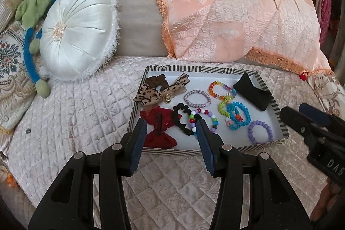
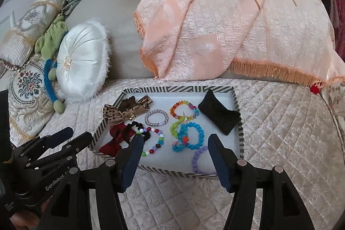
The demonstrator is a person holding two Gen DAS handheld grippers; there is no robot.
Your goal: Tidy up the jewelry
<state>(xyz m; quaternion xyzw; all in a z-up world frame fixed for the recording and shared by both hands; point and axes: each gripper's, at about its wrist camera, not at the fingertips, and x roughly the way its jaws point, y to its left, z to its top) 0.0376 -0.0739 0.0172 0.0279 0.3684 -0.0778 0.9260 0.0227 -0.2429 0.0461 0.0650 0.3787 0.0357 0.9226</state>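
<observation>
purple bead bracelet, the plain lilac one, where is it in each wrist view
Left wrist view: the purple bead bracelet lies in the tray's near right corner, lower right of centre, fully visible.
Right wrist view: it is near the tray's front edge, lower centre, partly hidden behind the right claw's right finger.
Shared landmark: the black cloth pouch in the striped tray's far right corner.

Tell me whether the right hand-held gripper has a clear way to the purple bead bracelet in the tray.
Probably yes: the right hand-held gripper is open and empty, and the purple bead bracelet lies uncovered just ahead in the tray's near corner.
</observation>
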